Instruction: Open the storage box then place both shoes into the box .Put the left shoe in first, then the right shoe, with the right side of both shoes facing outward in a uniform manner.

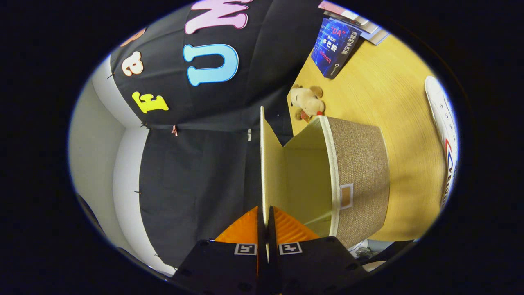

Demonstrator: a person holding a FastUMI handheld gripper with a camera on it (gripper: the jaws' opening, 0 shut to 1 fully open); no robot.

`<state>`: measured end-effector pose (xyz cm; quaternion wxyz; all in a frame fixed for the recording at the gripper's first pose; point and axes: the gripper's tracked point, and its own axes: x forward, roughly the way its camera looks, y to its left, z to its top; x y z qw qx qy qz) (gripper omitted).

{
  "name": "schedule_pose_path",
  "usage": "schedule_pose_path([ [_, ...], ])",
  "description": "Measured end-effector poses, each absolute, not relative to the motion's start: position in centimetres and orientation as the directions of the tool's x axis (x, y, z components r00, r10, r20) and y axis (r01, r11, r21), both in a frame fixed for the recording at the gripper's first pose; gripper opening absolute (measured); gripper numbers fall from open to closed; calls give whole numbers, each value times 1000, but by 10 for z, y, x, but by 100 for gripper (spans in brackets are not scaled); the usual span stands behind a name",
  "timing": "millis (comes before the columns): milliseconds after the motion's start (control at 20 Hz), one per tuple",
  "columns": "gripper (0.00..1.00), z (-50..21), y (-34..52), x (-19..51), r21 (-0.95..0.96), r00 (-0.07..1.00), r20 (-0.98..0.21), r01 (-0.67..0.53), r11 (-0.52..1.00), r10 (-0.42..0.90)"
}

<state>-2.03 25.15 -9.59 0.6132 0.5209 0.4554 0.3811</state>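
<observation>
My gripper (265, 217) is rolled about a quarter turn, so the table stands on edge. Its two orange fingers (245, 227) are shut on the thin cream lid (265, 164) of the storage box. The lid is swung up and away from the box's mouth, edge-on between the fingers. The storage box (360, 176) has woven brown cloth sides, a white rim and a pale yellow inside that shows no contents. A white shoe (444, 135) with red and blue marks lies on the wooden table (393, 90) beyond the box.
A small tan plush dog (309, 101) sits on the table just past the box. A blue book (335, 47) and some papers lie farther back at the table's far side. The black cloth wall hangs behind the table's edge.
</observation>
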Motion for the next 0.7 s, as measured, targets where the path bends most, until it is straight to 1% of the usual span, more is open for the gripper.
schedule_pose_path([
  [200,5,-61,272,-24,980,317,-181,-23,198,931],
  [400,5,-30,303,-25,962,354,-210,-90,257,911],
  [550,7,-13,337,-22,951,371,-229,-113,289,900],
  [700,8,5,382,-22,935,383,-234,-165,315,894],
])
